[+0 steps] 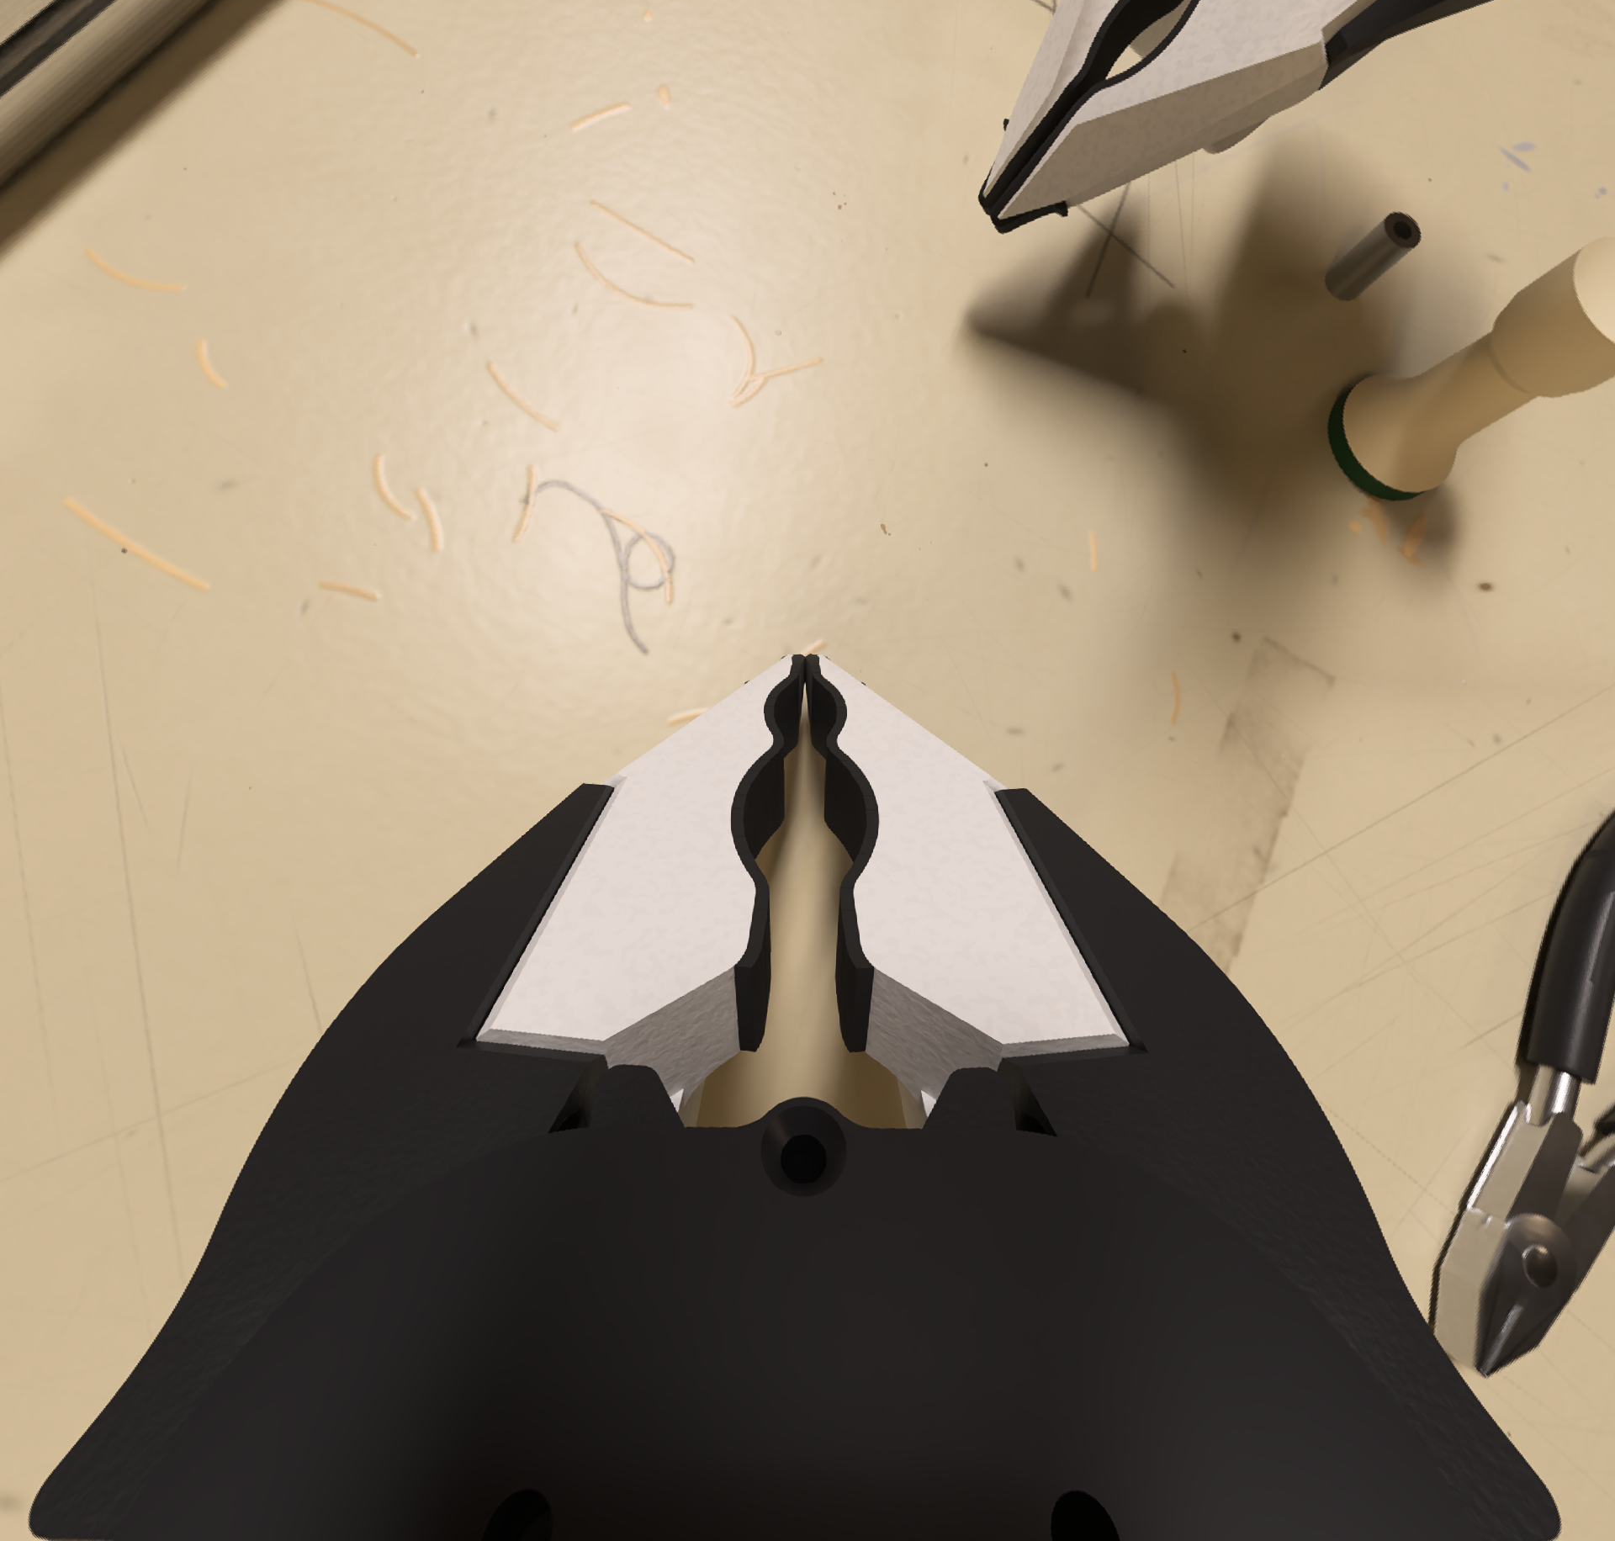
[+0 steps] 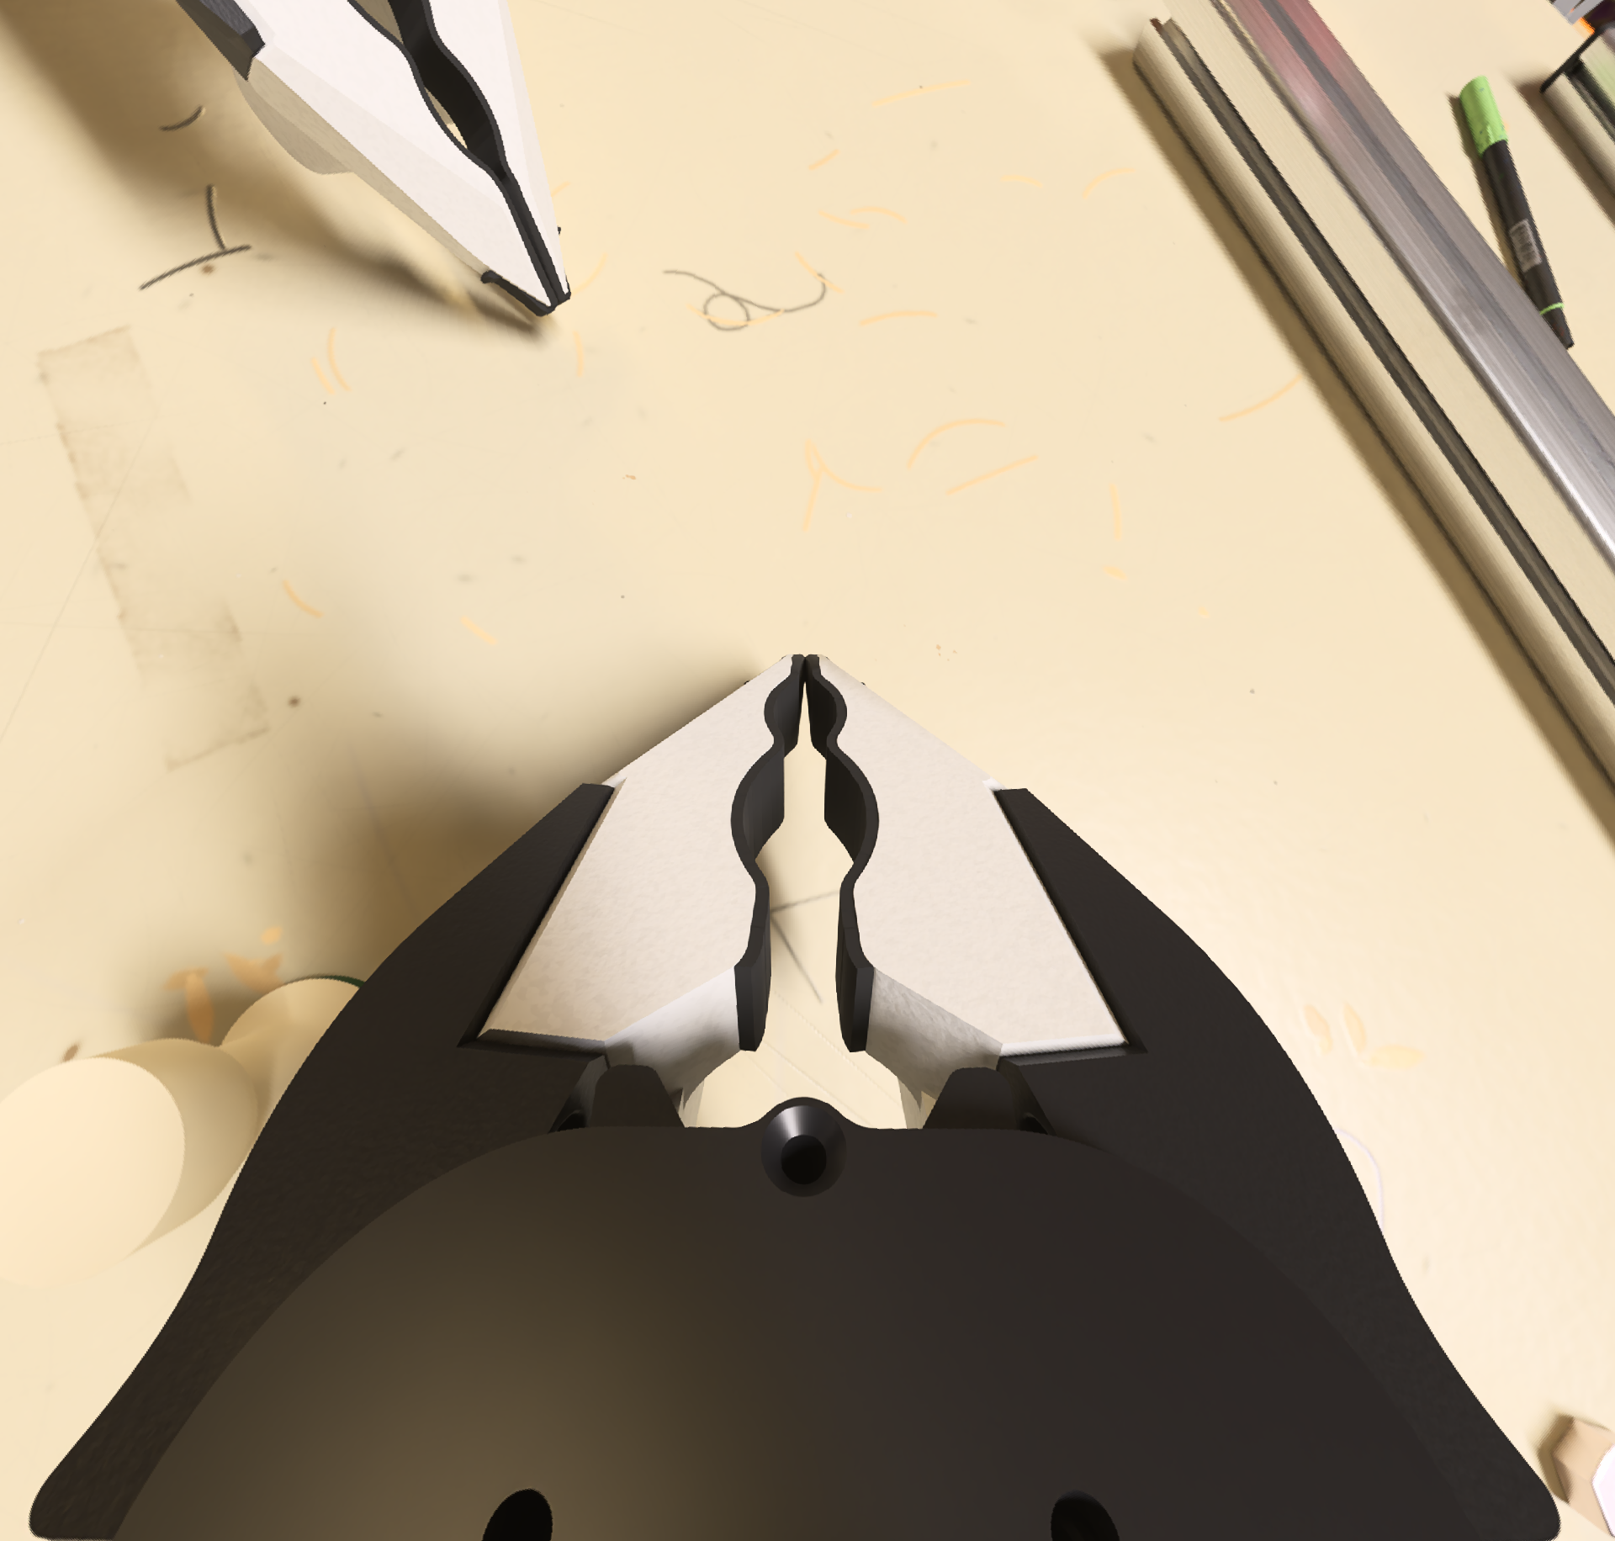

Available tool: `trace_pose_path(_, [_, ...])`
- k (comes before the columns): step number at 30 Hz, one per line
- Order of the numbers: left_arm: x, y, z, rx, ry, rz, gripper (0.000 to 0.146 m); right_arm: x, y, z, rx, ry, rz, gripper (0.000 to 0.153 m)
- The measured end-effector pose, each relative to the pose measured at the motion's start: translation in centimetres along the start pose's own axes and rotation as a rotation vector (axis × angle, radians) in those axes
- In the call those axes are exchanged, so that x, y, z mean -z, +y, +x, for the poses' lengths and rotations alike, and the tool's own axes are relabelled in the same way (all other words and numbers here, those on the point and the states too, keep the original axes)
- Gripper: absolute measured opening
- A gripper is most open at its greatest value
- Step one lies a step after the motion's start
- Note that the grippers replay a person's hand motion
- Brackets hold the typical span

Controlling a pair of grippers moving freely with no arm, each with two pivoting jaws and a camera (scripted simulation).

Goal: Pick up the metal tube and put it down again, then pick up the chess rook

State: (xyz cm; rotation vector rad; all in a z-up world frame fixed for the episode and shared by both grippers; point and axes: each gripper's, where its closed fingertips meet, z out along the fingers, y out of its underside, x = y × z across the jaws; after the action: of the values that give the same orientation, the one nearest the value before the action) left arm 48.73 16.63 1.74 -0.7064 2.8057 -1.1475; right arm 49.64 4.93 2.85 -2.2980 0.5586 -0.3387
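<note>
The metal tube point(image 1: 1372, 256) is a short dark grey cylinder lying on the beige table at the right of the left wrist view. Just below it stands the cream chess rook point(image 1: 1433, 415), with a green felt base; it also shows as a blurred cream shape low on the left of the right wrist view point(image 2: 131, 1149). My left gripper point(image 1: 804, 658) is shut and empty over bare table. My right gripper point(image 2: 804, 658) is shut and empty; in the left wrist view its tips point(image 1: 1022, 210) hang to the left of the tube, apart from it.
Pliers with black handles point(image 1: 1521, 1237) lie at the right edge. A long aluminium rail point(image 2: 1398, 275) runs along the table side, with a green-capped marker point(image 2: 1512, 206) beyond it. The left gripper point(image 2: 546, 297) points in from the upper left. A beige block point(image 2: 1582, 1473) sits at the lower right.
</note>
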Motion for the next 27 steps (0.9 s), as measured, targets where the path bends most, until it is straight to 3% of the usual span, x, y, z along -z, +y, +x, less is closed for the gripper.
trace_pose_path(6, [0.5,0.5,-0.1,0.009,0.014,0.01,0.0,-0.5,-0.4,-0.5,0.019,-0.006,-0.001,0.0])
trace_pose_path(10, [0.5,0.5,-0.3,0.021,0.03,0.034,0.0,0.1,-0.4,-0.4,-0.005,-0.027,0.001,0.015])
trace_pose_path(13, [0.6,0.4,-0.8,0.03,0.013,0.047,0.004,1.9,-0.3,0.7,-0.007,0.014,0.015,0.037])
trace_pose_path(15, [0.8,0.1,-1.2,0.034,-0.012,0.065,0.005,3.6,-0.2,1.3,-0.013,0.007,0.037,0.04])
trace_pose_path(21, [2.0,-0.7,-3.1,0.067,-0.117,0.124,0.007,8.3,3.1,-0.8,0.108,-0.212,0.045,0.038])
trace_pose_path(27, [1.9,-0.5,-4.1,0.075,-0.173,0.114,0.007,9.1,7.5,-4.5,0.238,-0.384,-0.068,0.042])
